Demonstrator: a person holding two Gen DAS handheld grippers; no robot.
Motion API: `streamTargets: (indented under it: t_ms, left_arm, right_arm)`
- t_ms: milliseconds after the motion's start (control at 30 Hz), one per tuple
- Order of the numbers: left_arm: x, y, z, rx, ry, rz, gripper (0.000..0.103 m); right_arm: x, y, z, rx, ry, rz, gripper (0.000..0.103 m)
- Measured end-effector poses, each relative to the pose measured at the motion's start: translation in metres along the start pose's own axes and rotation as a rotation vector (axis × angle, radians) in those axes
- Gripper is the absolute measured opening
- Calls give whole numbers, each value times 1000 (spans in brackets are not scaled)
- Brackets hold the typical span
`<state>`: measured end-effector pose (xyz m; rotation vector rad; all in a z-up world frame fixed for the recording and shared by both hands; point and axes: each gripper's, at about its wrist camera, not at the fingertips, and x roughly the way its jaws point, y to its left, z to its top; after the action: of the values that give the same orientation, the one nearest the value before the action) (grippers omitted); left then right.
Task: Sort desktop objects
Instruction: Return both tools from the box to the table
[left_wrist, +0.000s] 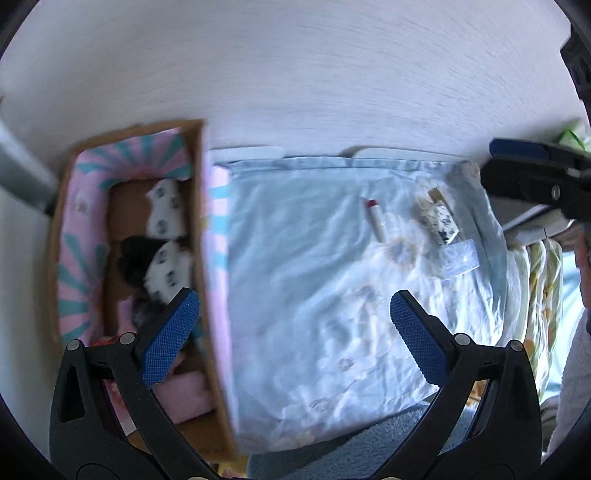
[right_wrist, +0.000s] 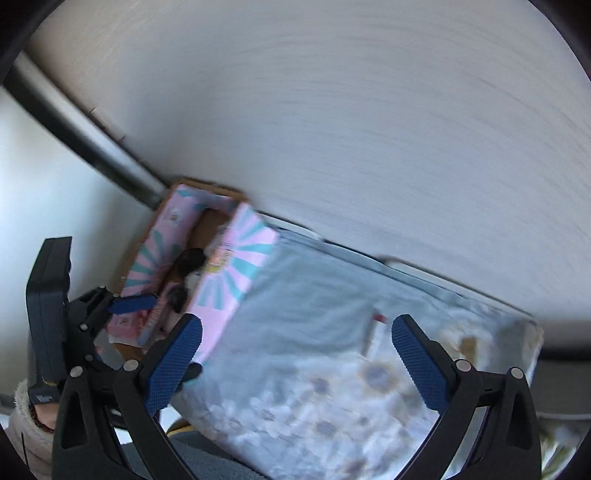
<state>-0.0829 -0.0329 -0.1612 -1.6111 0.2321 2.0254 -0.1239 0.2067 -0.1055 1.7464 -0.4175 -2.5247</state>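
A cardboard box (left_wrist: 202, 236) with pink and teal lining stands at the left of a pale blue floral cloth (left_wrist: 314, 258). Inside lie white patterned pieces (left_wrist: 164, 210), a dark object (left_wrist: 135, 258) and a pink roll (left_wrist: 184, 391). On the cloth at the right rest a lipstick (left_wrist: 376, 218), a speckled white block (left_wrist: 437, 218) and a clear plastic case (left_wrist: 460, 258). My left gripper (left_wrist: 291, 332) is open, its left finger over the box, nothing held. My right gripper (right_wrist: 295, 354) is open above the blurred cloth (right_wrist: 314, 332), the box (right_wrist: 221, 266) to its left.
A white wall (left_wrist: 295, 74) rises behind the cloth. The right gripper's body (left_wrist: 535, 177) reaches in at the upper right of the left wrist view. The left gripper (right_wrist: 110, 306) and a sleeve (right_wrist: 26, 424) show beside the box. Folded patterned fabric (left_wrist: 539, 295) hangs at the right.
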Motion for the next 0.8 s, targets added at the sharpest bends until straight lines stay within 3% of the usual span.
streamTargets:
  t_ms: [400,600,800]
  left_arm:
    - [29,-66,19,117,-20,-23,103]
    - [53,-96,28,157,3,-30,103]
    - [92,-121,24,219,59,-11,103]
  right_arm:
    - [-32,-102,-72,234,-2,-199,103]
    - [-32,-150,-119,364,24,-233,103]
    - [-9,-169,-167,390,57,-229,103]
